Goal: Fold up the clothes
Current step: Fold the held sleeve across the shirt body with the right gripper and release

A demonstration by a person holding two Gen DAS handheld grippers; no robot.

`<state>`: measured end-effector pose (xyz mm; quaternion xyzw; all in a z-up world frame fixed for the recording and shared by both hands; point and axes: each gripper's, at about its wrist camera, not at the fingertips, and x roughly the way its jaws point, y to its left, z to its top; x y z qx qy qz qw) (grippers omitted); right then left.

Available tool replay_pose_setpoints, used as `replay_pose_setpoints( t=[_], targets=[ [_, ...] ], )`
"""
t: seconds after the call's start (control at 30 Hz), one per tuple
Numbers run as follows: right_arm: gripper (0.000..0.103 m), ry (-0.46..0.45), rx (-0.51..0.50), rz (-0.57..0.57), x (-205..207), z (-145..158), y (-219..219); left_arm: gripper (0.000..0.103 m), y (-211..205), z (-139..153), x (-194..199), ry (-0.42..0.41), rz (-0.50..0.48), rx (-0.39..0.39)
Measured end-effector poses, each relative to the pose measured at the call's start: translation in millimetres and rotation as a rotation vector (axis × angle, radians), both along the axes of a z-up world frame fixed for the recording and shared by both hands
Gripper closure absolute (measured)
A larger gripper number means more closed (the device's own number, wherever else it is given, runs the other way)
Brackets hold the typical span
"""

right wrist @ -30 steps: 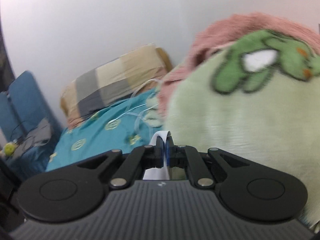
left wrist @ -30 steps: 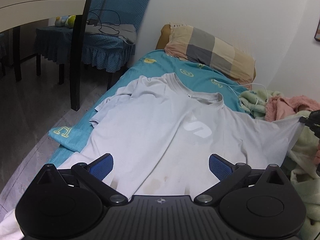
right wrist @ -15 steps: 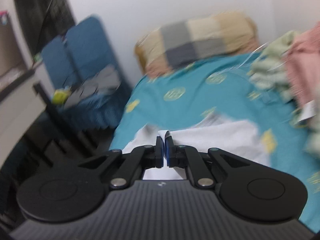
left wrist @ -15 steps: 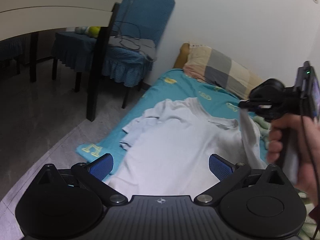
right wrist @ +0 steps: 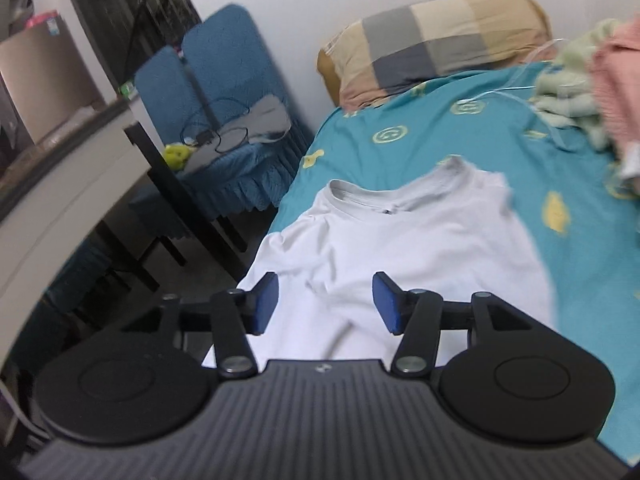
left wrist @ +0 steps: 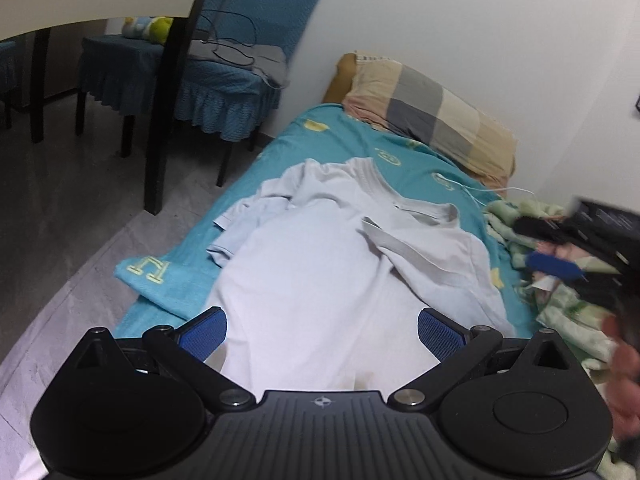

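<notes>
One side of the white T-shirt [left wrist: 320,280] is already folded in, I judge: its right sleeve lies across the chest, hem band showing, so the first fold of the job looks done and the second is next.

My left gripper [left wrist: 322,328] stands wide, its blue pads [left wrist: 206,330] apart with nothing between them; the shirt's lower body lies flat on the teal sheet [left wrist: 160,280] just ahead of and below them. Beyond my left pad, the other sleeve sits bunched and rumpled toward the sheet's edge. That sleeve, I think, is what this hand must pinch and carry inward, after smoothing it.

My right gripper [right wrist: 326,304] has just been opening; its jaws now stand apart and hold nothing, though shirt cloth lies under the gap. The collar [right wrist: 384,200] sits ahead of these fingers, the checked pillow [right wrist: 436,48] well beyond.

Harder to read: the hem nearest me is cut off behind both gripper bodies, so I cannot tell whether it lies straight. Seen from the left wrist, my right gripper is only a blur at the frame's right edge. The heap of green and pink blankets [right wrist: 580,80] right of my right fingers is partly cropped.
</notes>
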<state>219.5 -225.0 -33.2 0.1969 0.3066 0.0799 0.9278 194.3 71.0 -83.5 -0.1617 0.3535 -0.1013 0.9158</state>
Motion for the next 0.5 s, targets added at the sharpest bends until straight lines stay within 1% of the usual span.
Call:
replay_pose_setpoints(
  t=[0.1, 0.2, 0.3, 0.33, 0.4, 0.43, 0.5],
  targets=[
    [0.048, 0.026, 0.001, -0.038, -62, 10, -22, 0.0, -5, 1, -9, 0.009, -0.025, -0.028],
    [0.046, 0.063, 0.065, -0.113, -119, 4, -45, 0.001, -7, 2, -18, 0.027, -0.049, -0.084],
    [0.046, 0.096, 0.089, -0.165, -151, -3, -58, 0.001, -12, 5, -29, 0.037, -0.064, -0.123],
    [0.046, 0.099, 0.097, -0.186, -158, -4, -62, 0.002, -15, 6, -31, 0.034, -0.07, -0.12],
    [0.046, 0.103, 0.113, -0.225, -172, -6, -70, 0.005, -27, 8, -32, 0.029, -0.082, -0.087],
    [0.046, 0.09, 0.125, -0.234, -174, -6, -74, 0.007, -36, 10, -29, 0.027, -0.084, -0.057],
    [0.046, 0.067, 0.112, -0.254, -175, -4, -82, 0.008, -56, 14, -20, 0.021, -0.094, -0.021]
  ],
)
